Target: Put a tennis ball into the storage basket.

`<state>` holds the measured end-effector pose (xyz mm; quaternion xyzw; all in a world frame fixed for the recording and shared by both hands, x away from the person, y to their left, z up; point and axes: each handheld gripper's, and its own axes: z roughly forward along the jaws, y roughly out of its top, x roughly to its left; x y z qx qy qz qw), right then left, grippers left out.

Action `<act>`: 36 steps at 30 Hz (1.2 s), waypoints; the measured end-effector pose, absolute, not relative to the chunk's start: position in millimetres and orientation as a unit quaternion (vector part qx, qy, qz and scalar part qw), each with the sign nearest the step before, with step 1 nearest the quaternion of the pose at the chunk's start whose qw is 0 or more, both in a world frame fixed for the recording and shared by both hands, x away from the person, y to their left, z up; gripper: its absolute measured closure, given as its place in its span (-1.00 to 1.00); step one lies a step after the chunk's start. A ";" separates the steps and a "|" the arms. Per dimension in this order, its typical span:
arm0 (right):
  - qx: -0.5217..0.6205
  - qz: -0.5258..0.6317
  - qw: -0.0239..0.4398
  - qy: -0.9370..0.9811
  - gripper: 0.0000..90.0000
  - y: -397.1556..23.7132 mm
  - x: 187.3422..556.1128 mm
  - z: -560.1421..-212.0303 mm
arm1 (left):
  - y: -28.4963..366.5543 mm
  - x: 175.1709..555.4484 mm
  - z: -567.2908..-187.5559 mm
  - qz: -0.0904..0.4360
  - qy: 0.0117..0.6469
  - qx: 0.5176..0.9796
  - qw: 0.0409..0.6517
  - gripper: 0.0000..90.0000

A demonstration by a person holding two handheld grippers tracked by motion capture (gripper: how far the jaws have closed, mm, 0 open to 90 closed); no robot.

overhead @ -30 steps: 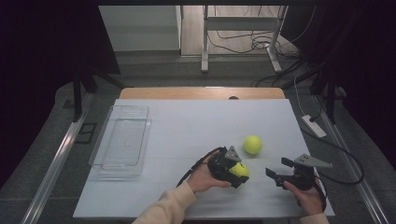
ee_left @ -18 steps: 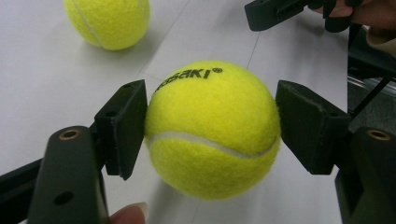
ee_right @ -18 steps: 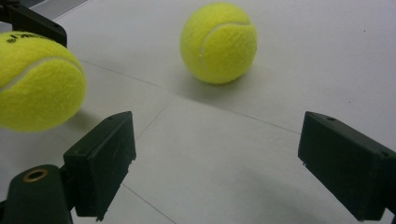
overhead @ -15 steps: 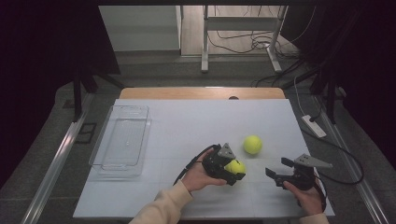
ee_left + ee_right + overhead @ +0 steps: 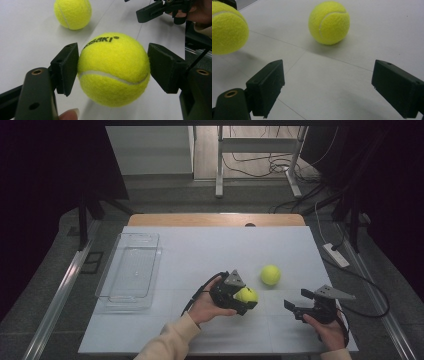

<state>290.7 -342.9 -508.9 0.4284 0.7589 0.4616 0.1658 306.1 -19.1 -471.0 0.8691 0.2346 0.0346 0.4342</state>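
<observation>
On the white worktop the left tongs clench one tennis ball just above the surface, while the right tongs gape empty near the second ball.

High view: fixed above the person's side, facing forward and down over the whole white tabletop, far enough to take in the floor beyond.

Left gripper view: rides low on the left gripper, looking along its black jaws, very close to the yellow felt tennis ball held between them.

Right gripper view: low over the table, looking along the right gripper.

Shared: all three take in the second yellow tennis ball lying free.
</observation>
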 end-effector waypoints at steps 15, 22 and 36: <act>0.428 0.462 0.166 0.759 -0.76 -341.5 290.8 -508.9 | -2.7 307.1 -465.2 0.045 0.246 0.860 0.445 -0.36; 0.428 0.462 0.168 0.758 -0.76 -341.2 290.6 -508.7 | 4.3 306.9 -464.6 0.048 0.251 0.855 0.451 -0.36; 0.430 0.463 0.171 0.756 -0.76 -339.6 290.1 -507.8 | 18.6 306.9 -463.0 0.057 0.259 0.846 0.463 -0.36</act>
